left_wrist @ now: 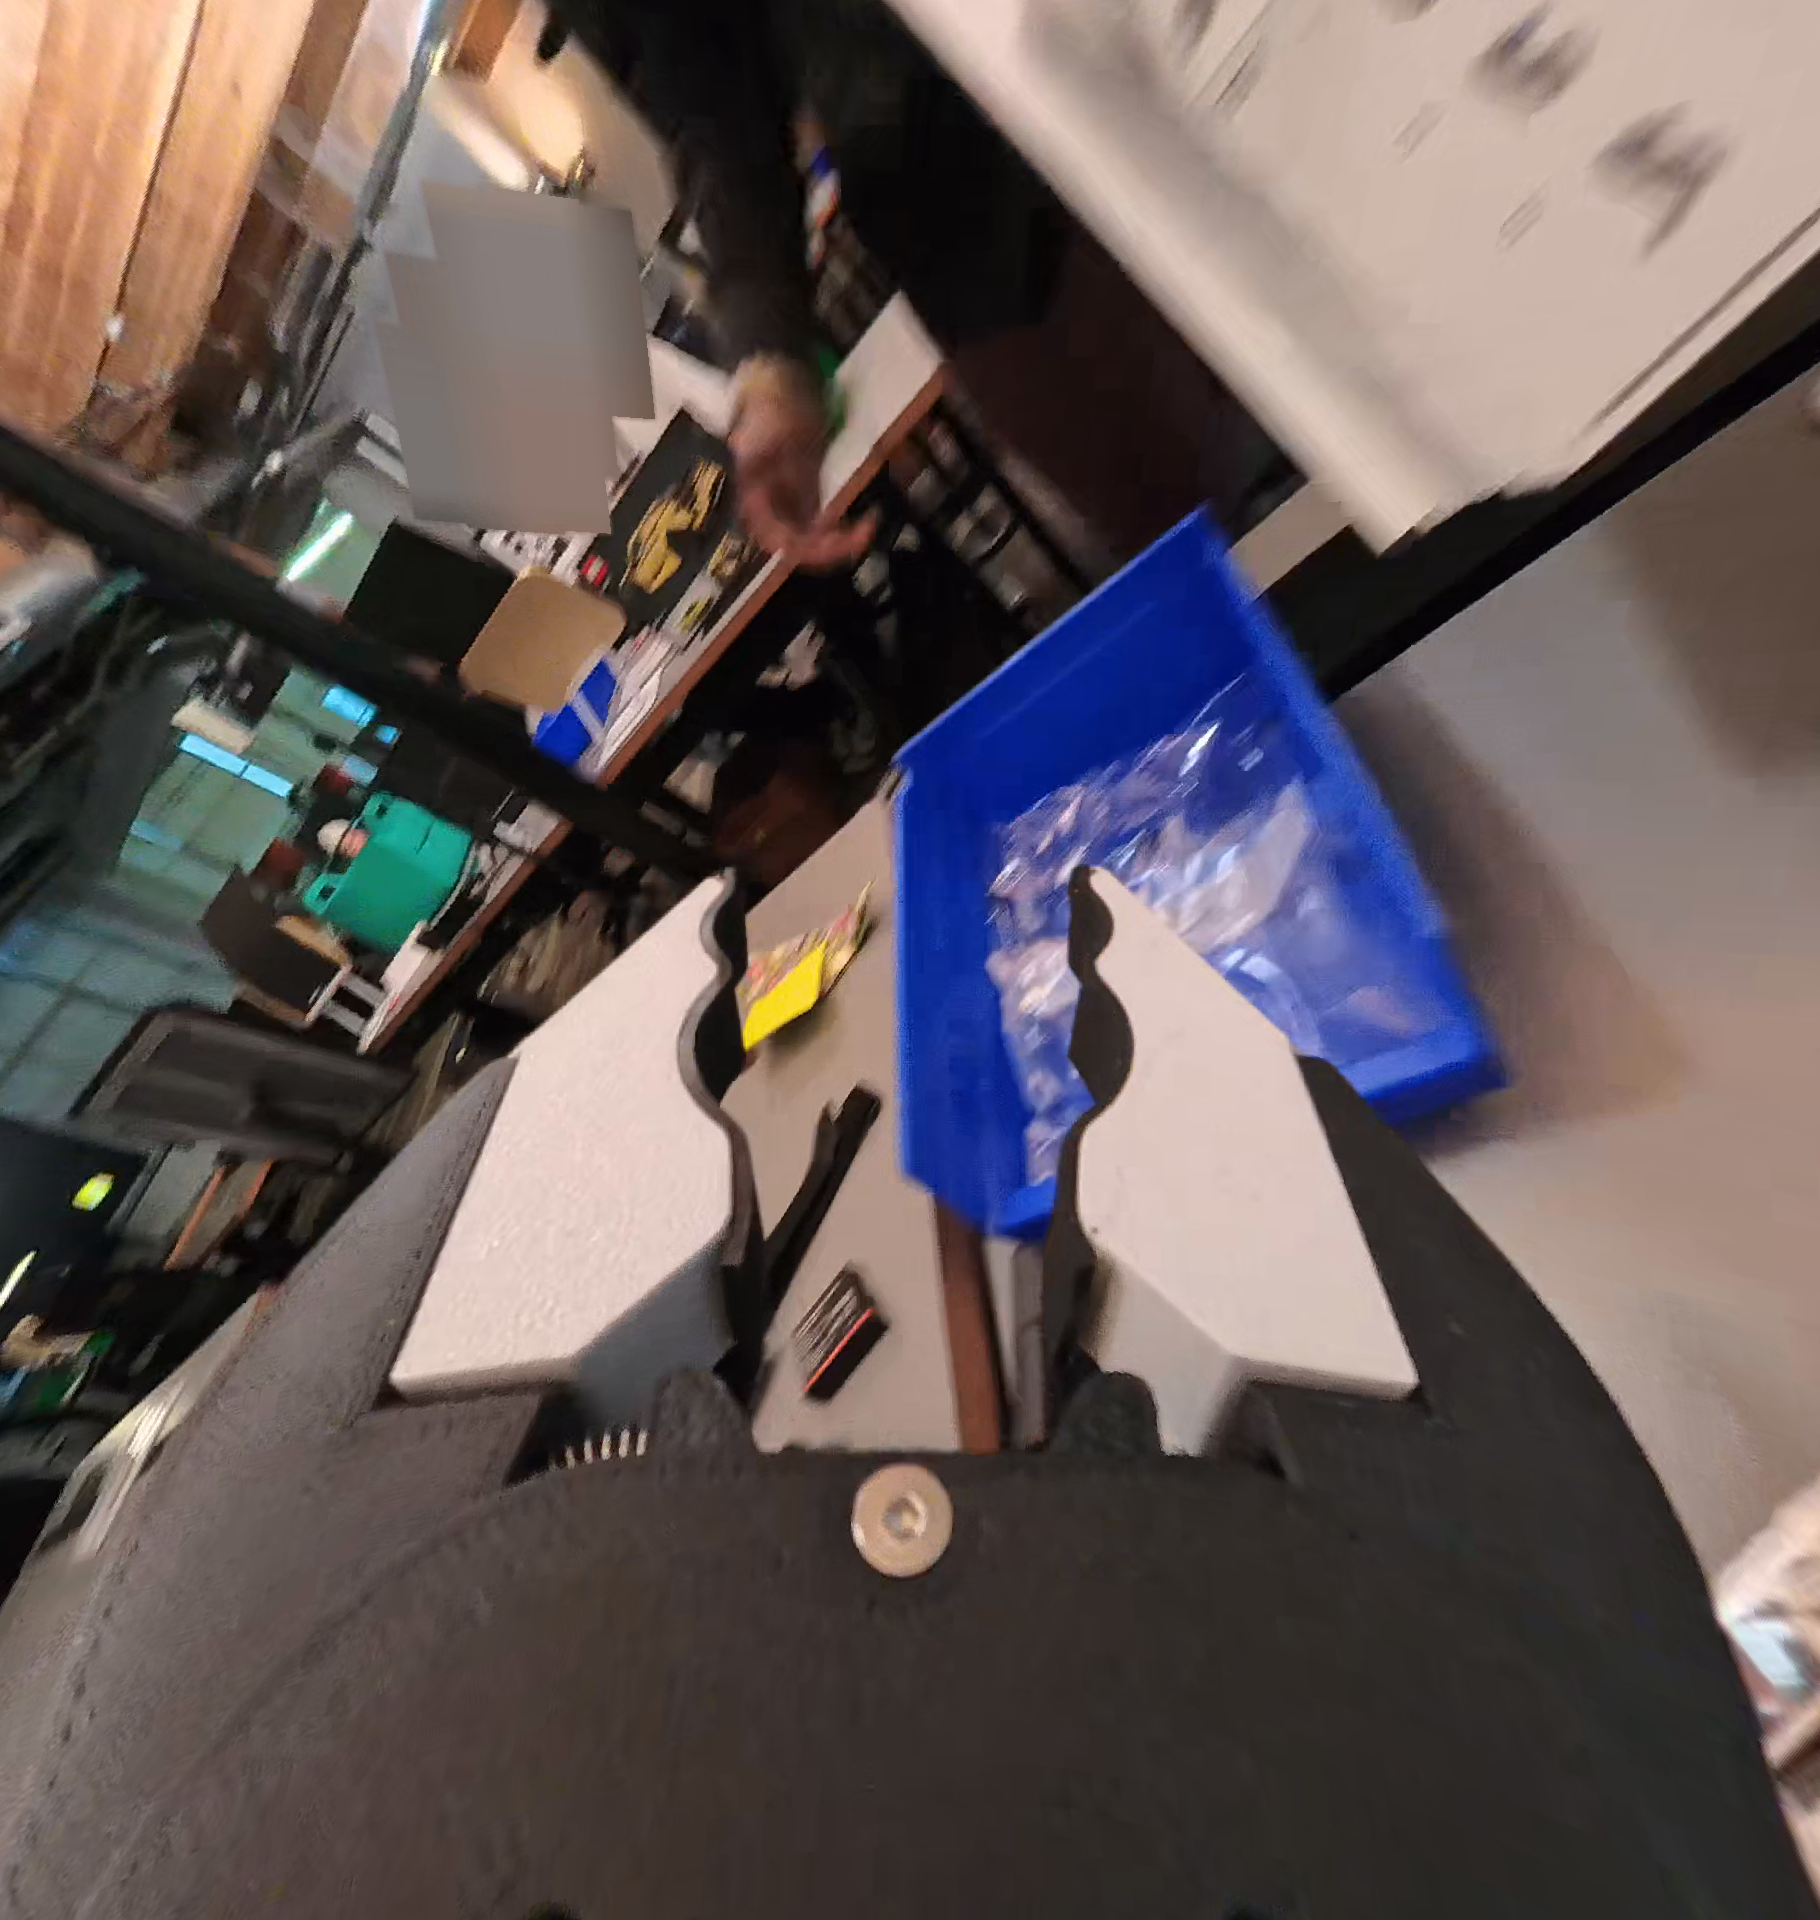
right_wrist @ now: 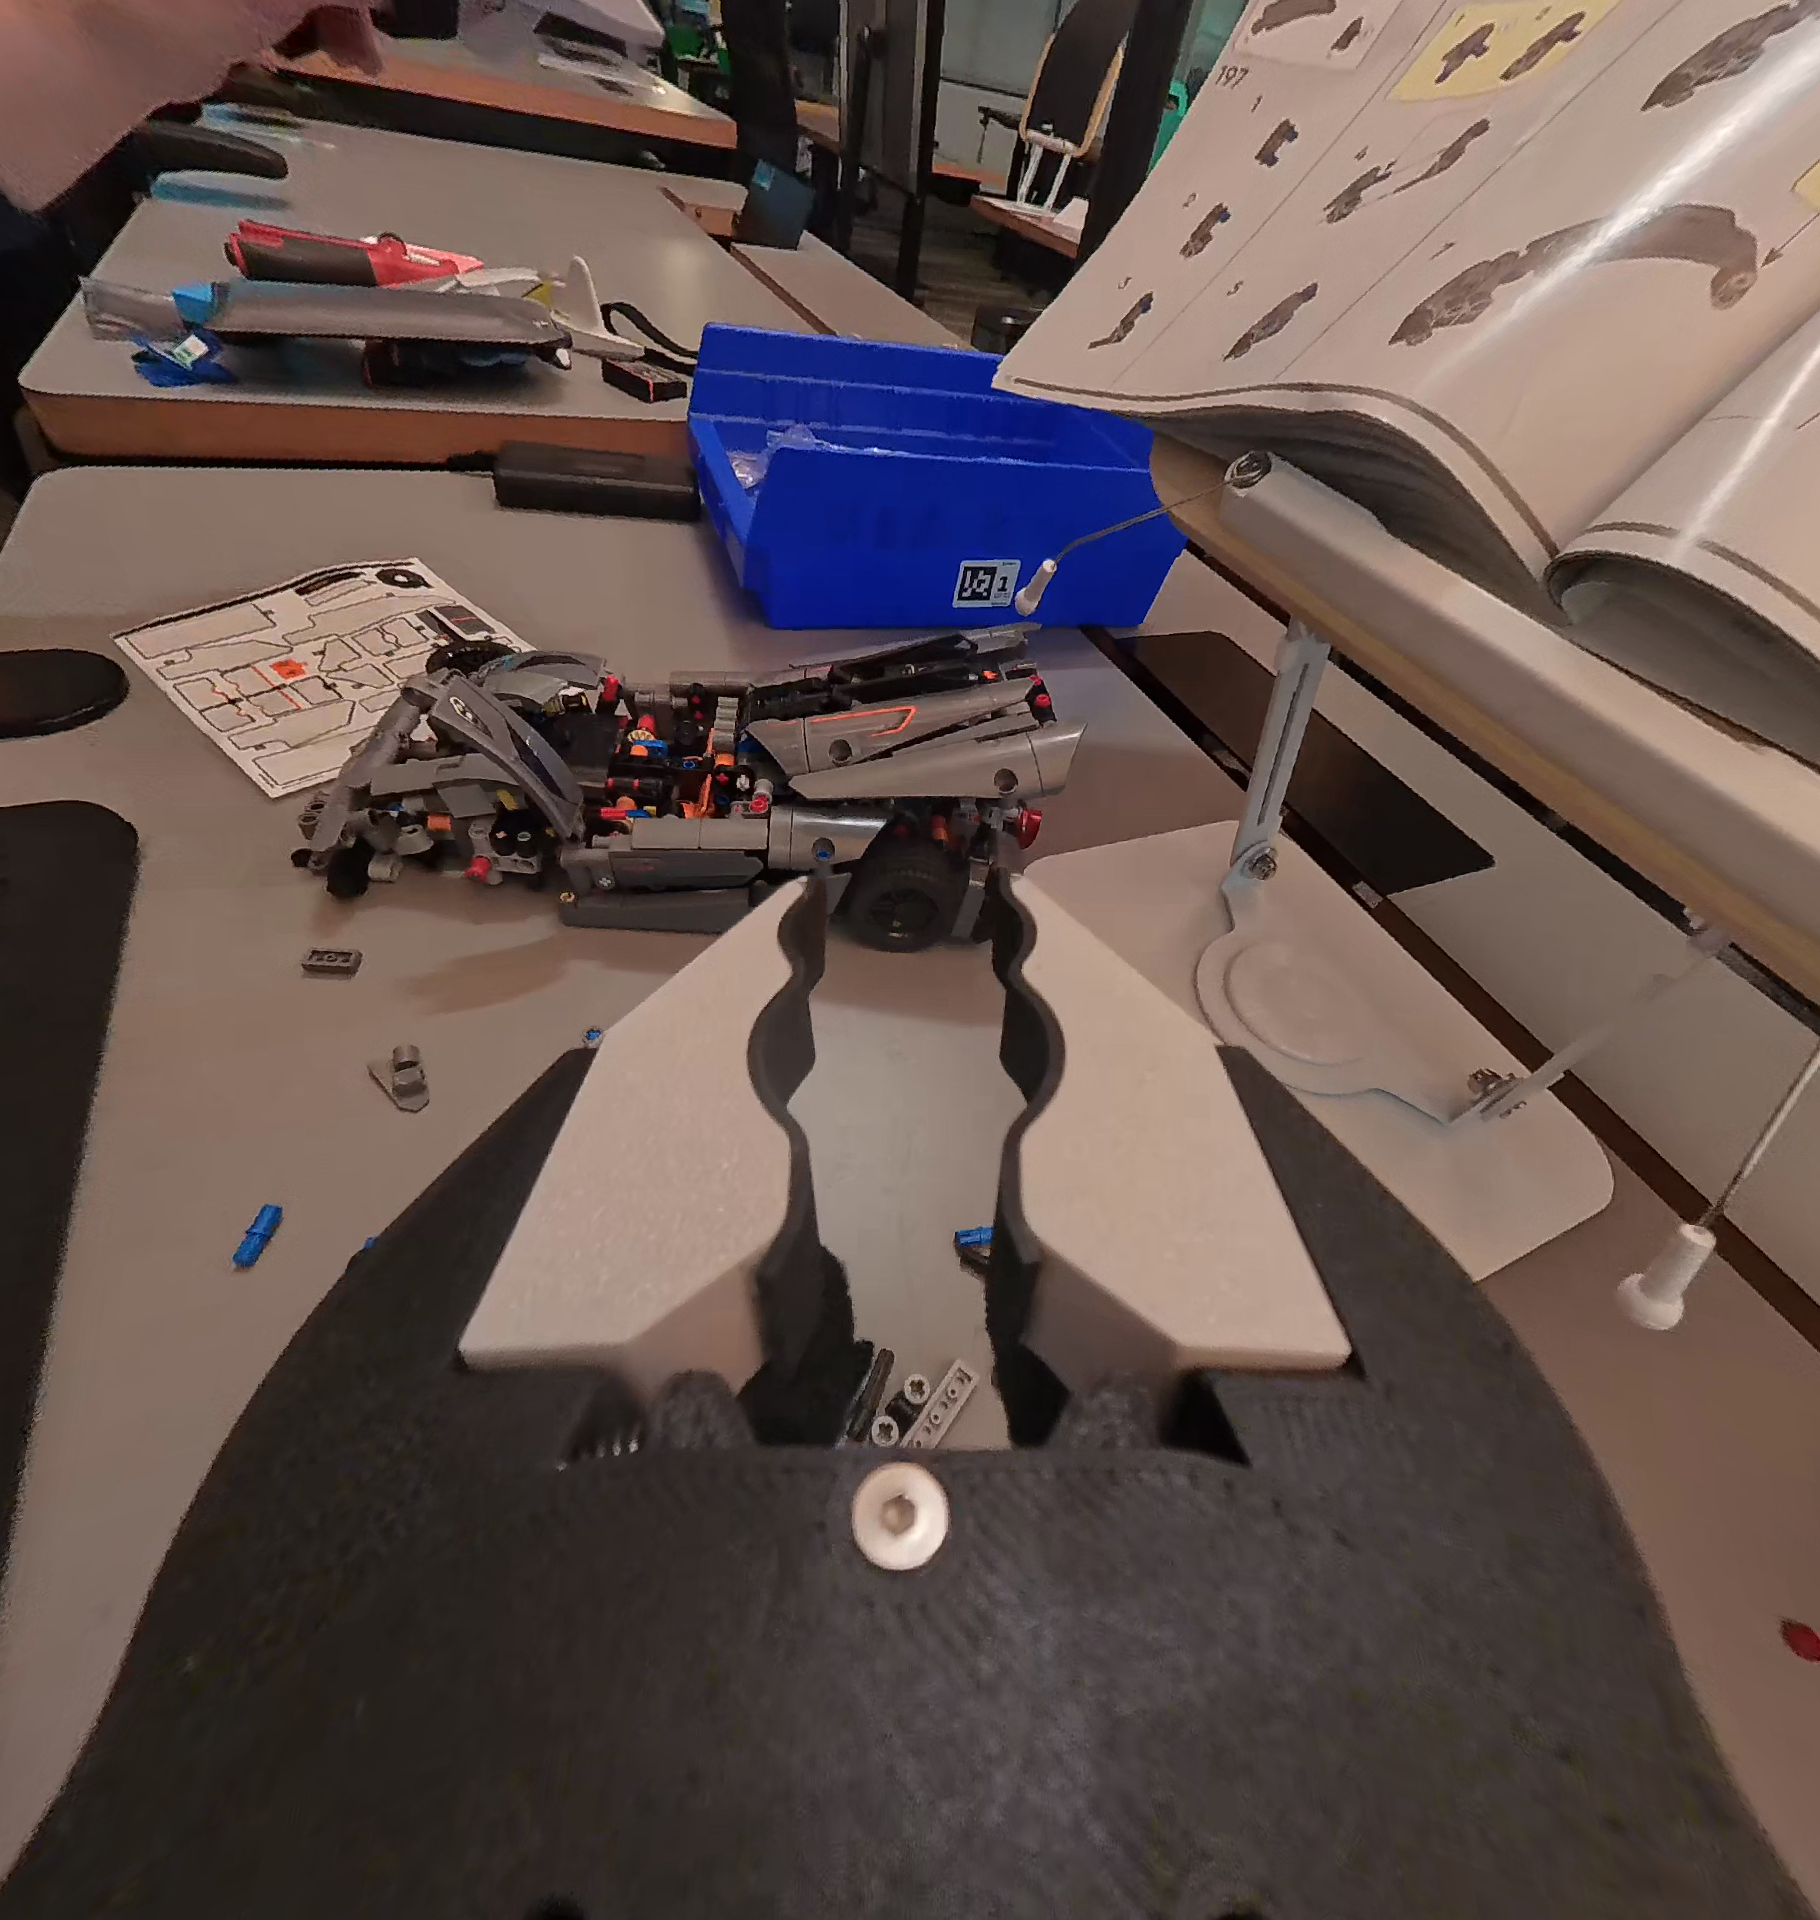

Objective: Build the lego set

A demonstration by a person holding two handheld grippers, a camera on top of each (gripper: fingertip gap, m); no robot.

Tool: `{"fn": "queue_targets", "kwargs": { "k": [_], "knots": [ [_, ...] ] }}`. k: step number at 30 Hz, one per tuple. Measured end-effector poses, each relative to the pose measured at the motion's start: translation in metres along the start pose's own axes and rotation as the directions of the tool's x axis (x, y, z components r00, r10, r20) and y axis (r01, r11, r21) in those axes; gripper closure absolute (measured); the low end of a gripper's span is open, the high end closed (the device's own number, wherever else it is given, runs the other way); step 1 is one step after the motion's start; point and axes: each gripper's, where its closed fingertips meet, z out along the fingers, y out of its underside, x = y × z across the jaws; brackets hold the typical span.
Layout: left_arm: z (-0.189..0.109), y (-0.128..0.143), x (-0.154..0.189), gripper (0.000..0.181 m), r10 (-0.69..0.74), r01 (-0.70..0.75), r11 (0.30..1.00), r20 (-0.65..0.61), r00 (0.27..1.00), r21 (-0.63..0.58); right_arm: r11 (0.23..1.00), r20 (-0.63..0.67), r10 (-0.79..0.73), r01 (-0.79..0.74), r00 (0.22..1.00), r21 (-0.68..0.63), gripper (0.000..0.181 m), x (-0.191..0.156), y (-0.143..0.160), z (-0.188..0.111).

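Observation:
A half-built grey lego car (right_wrist: 698,769) with orange and blue parts lies on the grey table, with one black wheel (right_wrist: 901,904) at its rear. My right gripper (right_wrist: 901,888) is open and empty, its fingertips just short of that wheel. Loose pieces lie around it: a blue pin (right_wrist: 257,1234), a grey piece (right_wrist: 402,1075), small parts (right_wrist: 911,1397) between the fingers. My left gripper (left_wrist: 906,883) is open and empty, tilted, held above a blue bin (left_wrist: 1186,862) of clear plastic bags. The same bin shows in the right wrist view (right_wrist: 927,488).
An open instruction book (right_wrist: 1508,281) rests on a metal stand (right_wrist: 1290,956) at the right. A sticker sheet (right_wrist: 303,665) lies left of the car. A black pad (right_wrist: 23,1143) lies at the left edge. Another table behind holds a red and grey model (right_wrist: 366,291). A person's hand (left_wrist: 792,468) shows far off. There is about 40 cm between the tips of the two grippers. My right tips are roughly 15 cm from the black wheel (right_wrist: 901,904).

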Motion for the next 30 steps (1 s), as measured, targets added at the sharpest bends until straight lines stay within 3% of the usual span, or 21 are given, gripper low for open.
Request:
{"fn": "queue_targets", "kwargs": {
  "k": [7,11,14,17,20,25,30],
  "knots": [
    [-0.005,-0.140,0.119,0.124,0.138,-0.092,0.963,-0.172,0.975,0.252,1.000,-0.009,0.005,-0.005,1.000,0.013,0.152,0.003,-0.002,-0.003],
    [0.007,-0.210,0.205,0.123,0.280,-0.179,0.919,-0.262,0.923,0.352,1.000,-0.012,0.015,-0.014,1.000,0.020,0.152,0.005,-0.003,-0.005],
    [0.029,-0.248,0.259,0.122,0.390,-0.270,0.878,-0.264,0.882,0.395,1.000,-0.016,0.016,-0.016,1.000,0.026,0.152,0.007,-0.004,-0.007],
    [0.055,-0.271,0.295,0.129,0.435,-0.311,0.860,-0.261,0.862,0.405,0.999,-0.017,0.029,-0.029,0.999,0.033,0.152,0.009,-0.004,-0.008],
    [0.077,-0.278,0.315,0.135,0.406,-0.280,0.885,-0.322,0.856,0.372,0.998,-0.020,0.036,-0.035,0.999,0.043,0.152,0.011,-0.005,-0.011],
    [0.087,-0.285,0.320,0.150,0.385,-0.249,0.887,-0.328,0.862,0.389,0.998,-0.010,0.040,-0.039,0.999,0.056,0.152,0.009,-0.008,-0.011],
    [0.092,-0.285,0.324,0.153,0.399,-0.267,0.892,-0.358,0.844,0.364,0.999,-0.010,0.026,-0.026,1.000,0.045,0.152,0.007,-0.007,-0.010]
  ]
}}
